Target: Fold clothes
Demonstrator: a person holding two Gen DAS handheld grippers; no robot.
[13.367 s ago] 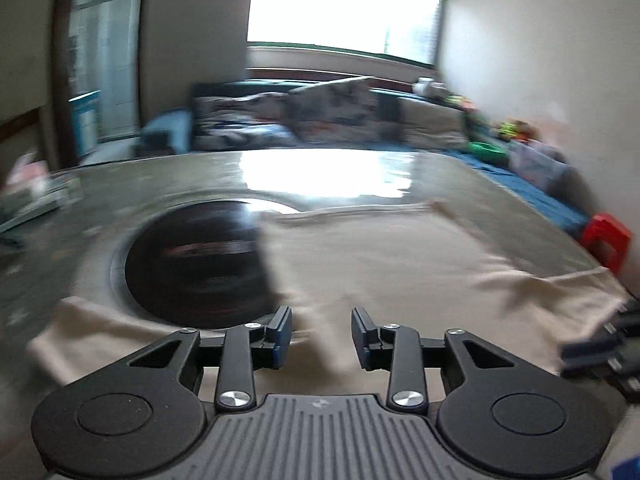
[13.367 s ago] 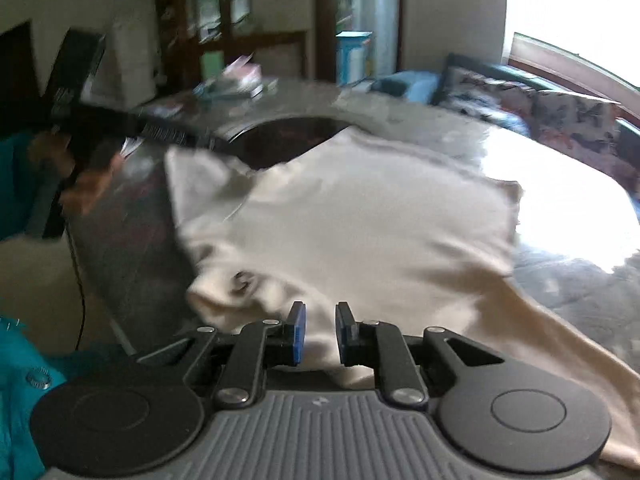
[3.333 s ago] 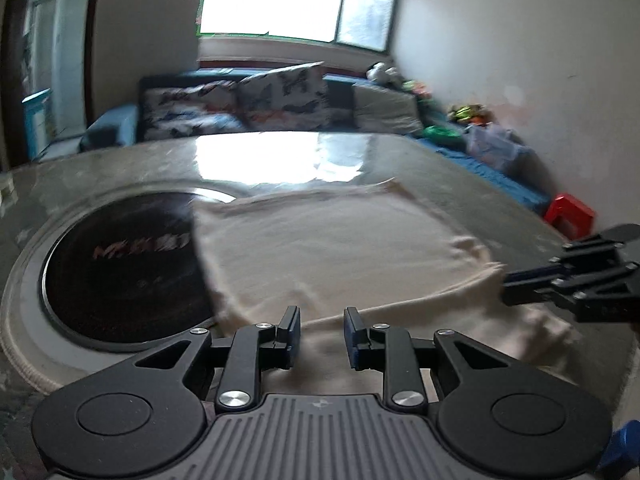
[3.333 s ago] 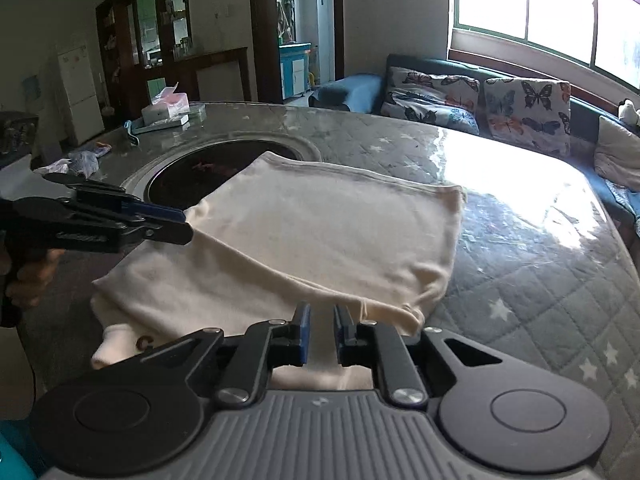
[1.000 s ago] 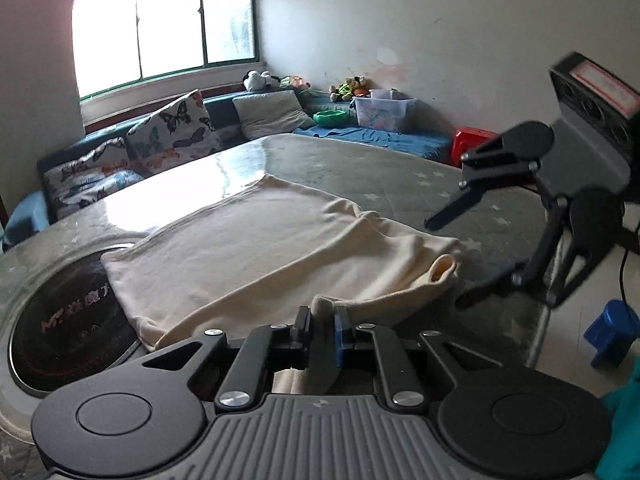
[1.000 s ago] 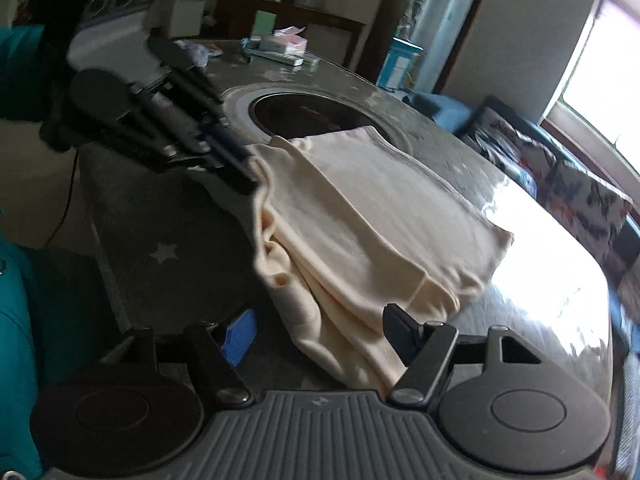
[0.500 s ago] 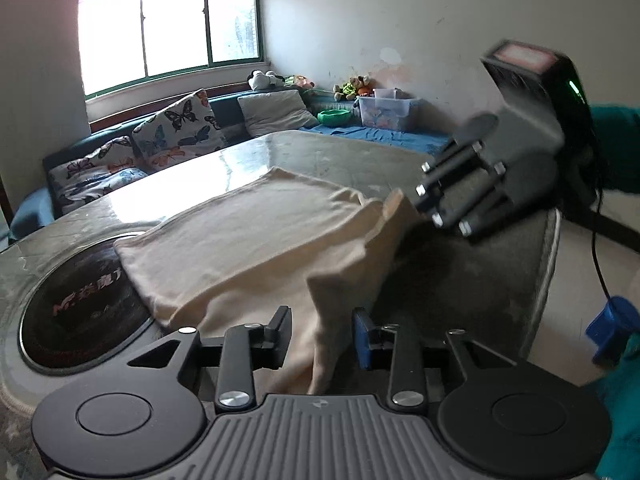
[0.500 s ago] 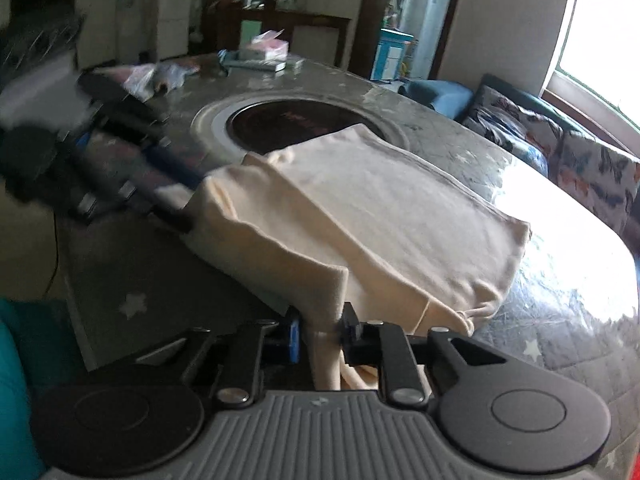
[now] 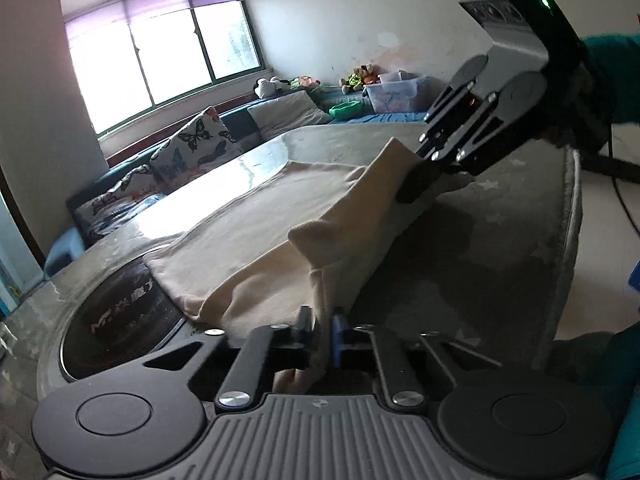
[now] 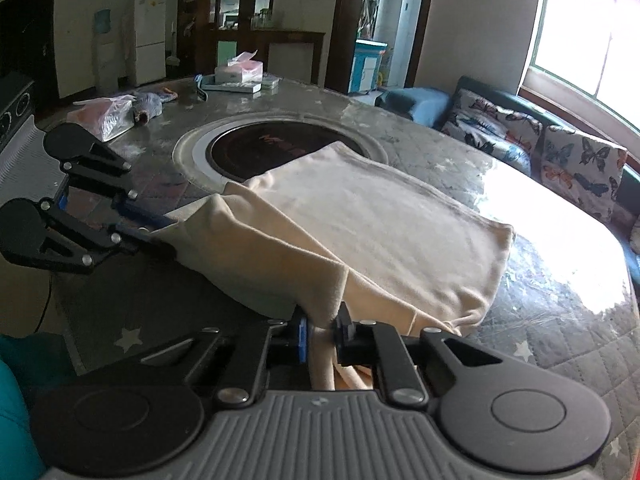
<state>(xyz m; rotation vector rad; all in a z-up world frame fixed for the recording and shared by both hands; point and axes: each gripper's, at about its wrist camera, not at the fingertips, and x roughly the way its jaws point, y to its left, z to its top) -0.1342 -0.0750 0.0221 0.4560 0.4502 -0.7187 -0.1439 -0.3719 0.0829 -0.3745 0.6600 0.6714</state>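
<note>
One cream garment [image 9: 280, 216]; left gripper [image 9: 320, 334], right gripper [image 10: 322, 330] each clamp its near edge.

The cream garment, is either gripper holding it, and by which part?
Both hold it. The left gripper and the right gripper each pinch a corner of the cream garment along its near edge, lifted off the table.

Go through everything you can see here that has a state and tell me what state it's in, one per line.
Left gripper: shut on the cream garment, near edge lifted.
Right gripper: shut on the cream garment, at the other near corner.
Cream garment: partly folded, near edge raised off the table, far part lying flat.
Tissue box: open, a tissue sticking up.
Plastic bag: crumpled, lying on the table.
</note>
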